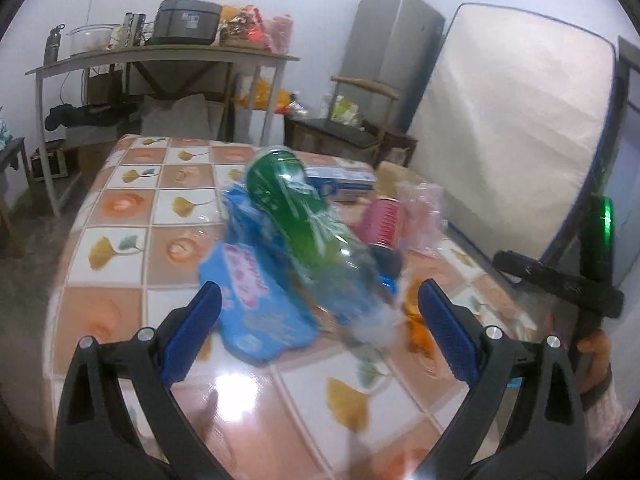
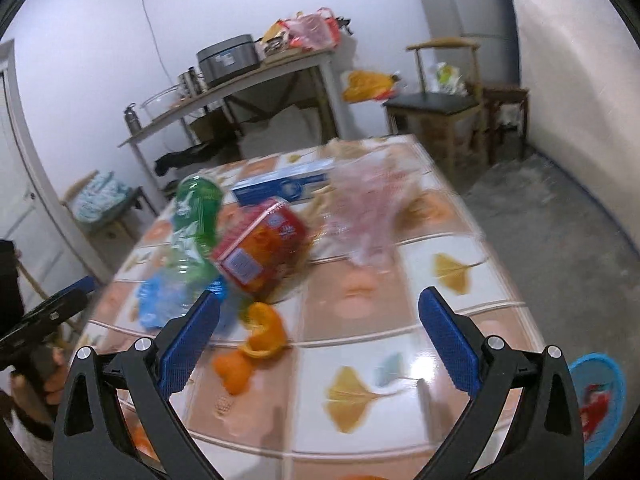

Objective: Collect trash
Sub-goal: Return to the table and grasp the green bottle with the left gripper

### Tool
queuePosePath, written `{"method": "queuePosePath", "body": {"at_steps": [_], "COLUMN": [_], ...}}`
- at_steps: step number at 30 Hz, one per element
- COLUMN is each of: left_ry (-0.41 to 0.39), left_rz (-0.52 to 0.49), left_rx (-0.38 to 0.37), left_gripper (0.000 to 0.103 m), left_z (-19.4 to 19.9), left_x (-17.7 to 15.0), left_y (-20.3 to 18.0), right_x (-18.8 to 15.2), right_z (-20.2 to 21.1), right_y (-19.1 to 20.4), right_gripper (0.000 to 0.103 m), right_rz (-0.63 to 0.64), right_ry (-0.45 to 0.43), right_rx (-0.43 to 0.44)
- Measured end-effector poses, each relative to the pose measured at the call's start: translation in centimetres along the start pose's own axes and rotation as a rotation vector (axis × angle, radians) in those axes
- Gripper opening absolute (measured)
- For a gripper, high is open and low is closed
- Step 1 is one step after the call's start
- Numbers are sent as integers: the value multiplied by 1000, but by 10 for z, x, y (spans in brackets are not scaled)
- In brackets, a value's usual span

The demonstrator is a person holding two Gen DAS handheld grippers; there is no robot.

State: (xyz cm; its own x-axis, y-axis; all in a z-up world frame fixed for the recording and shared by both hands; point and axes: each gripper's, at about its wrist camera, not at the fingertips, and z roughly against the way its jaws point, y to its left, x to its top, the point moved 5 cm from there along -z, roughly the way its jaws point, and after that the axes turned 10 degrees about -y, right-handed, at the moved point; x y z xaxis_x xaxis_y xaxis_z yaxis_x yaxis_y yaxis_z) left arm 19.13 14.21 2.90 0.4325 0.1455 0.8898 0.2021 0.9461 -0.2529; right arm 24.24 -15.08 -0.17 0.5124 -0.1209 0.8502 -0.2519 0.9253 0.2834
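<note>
Blue-padded claws [image 1: 320,304] [image 2: 320,312] wide, empty

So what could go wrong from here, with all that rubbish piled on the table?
1. The green bottle lies tilted on the blue wrapper; a nudge could roll it off.
2. The clear plastic bag is limp and may slip from the open right gripper.
3. The orange peels sit close to both the right gripper and the open left gripper, so the two may bump reaching in.
</note>
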Motion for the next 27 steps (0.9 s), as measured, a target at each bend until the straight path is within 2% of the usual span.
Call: {"method": "queuePosePath", "body": {"at_steps": [3, 10, 12, 15, 20, 23, 24, 27], "left_ry": [75, 222, 250, 286, 330, 334, 338, 333], "left_rz": [76, 316, 345, 356, 389, 411, 448, 533], "left_rx": [35, -48, -65, -10, 16, 29, 19, 14], "left_gripper": [95, 95, 95, 95, 94, 78, 74, 70], "left_z": [-26, -89, -106, -128, -147, -150, -151, -150], "left_x": [9, 24, 25, 22, 11, 5, 2, -2], "left_y": [18, 32, 33, 36, 36, 40, 42, 49], "right_x": [-5, -10, -9, -9, -9, -10, -10, -12], "right_z": [-11, -17, -16, -14, -12, -11, -10, -7], "right_y": [7, 3, -3, -13, -25, -30, -32, -32], "right_gripper": [97, 97, 97, 97, 97, 97, 97, 97], "right_rz": [-2, 39, 32, 16, -12, -25, -30, -32], "right_ry": [24, 19, 13, 2, -4, -5, -6, -10], "right_rx": [27, 2, 0, -5, -7, -6, -4, -6]}}
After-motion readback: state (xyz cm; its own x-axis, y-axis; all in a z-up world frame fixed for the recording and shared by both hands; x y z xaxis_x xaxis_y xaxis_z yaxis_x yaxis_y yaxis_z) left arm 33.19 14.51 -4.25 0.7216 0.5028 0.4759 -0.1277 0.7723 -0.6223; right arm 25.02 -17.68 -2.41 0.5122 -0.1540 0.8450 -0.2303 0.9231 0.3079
